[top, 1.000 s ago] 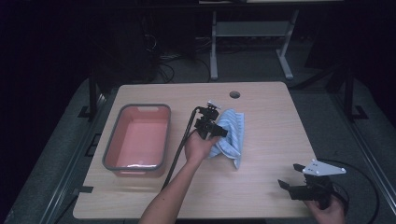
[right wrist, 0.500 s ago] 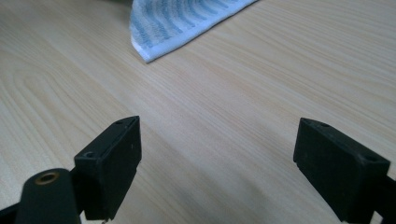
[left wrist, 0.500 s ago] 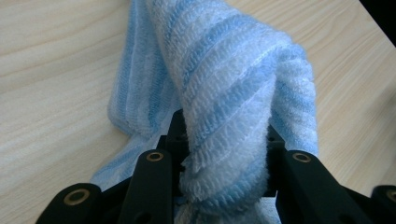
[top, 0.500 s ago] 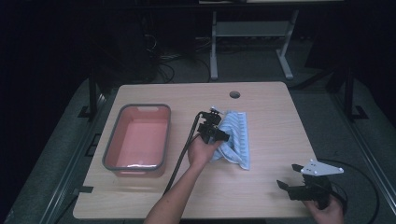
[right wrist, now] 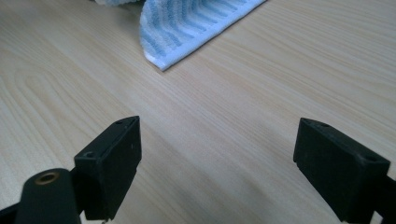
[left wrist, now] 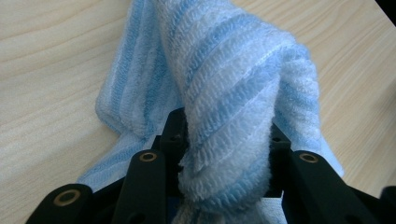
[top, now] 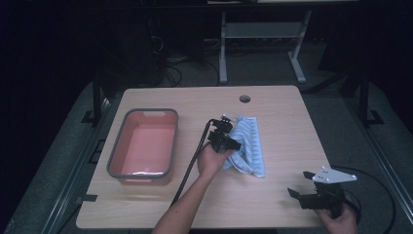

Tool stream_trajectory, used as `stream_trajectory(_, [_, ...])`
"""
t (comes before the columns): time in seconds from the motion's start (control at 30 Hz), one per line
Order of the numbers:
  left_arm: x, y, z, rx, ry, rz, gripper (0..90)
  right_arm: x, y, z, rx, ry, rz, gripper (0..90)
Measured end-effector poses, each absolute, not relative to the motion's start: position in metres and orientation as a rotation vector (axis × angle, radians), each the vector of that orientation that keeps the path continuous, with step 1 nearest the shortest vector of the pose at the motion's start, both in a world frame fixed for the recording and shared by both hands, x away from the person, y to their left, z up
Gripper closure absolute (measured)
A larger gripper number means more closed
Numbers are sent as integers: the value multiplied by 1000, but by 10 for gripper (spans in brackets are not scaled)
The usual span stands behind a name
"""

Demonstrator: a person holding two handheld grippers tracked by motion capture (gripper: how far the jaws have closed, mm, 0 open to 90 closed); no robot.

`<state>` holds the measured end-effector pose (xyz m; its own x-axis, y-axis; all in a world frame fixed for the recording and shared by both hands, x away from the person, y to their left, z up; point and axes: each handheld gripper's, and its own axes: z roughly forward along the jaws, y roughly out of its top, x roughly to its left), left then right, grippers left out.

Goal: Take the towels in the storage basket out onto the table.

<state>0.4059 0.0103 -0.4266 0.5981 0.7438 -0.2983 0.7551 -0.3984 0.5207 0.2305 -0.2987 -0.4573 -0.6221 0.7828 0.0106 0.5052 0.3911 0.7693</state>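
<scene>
A blue-and-white striped towel (top: 249, 146) lies folded in the middle of the wooden table (top: 282, 112). My left gripper (top: 233, 144) is at its left edge. In the left gripper view a thick fold of the towel (left wrist: 233, 93) bulges up between the jaws of the left gripper (left wrist: 226, 140). The pads still pinch it, though the jaws have just been opening. My right gripper (top: 298, 183) rests near the table's front right corner, open. In the right gripper view nothing is between the fingers of the right gripper (right wrist: 217, 154). A corner of the towel (right wrist: 187, 23) lies farther off on the wood.
A pink tub with a grey rim (top: 146, 112) stands at the table's left side. A round cable hole (top: 244, 99) is near the far edge. Black cables trail from both grippers. A metal stand and dark floor lie beyond the table.
The towel has gone from a bunched heap to a longer folded strip reaching toward the front right. The left hand has shifted slightly with it. The right gripper has kept still.
</scene>
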Motion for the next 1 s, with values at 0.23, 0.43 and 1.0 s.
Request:
stream_trajectory(0.23, [402,14,-422,2177,1167,-26,480,231,-297,-458,1114,2307,1082,146])
stream_trajectory(0.43, [394,23,-416,2160,1139,-36,352,231,-297,-459,1114,2307,1076,146])
stream_trajectory(1.0, [366,54,-400,2128,1072,5,306,232,-296,-459,1119,2301,1068,146])
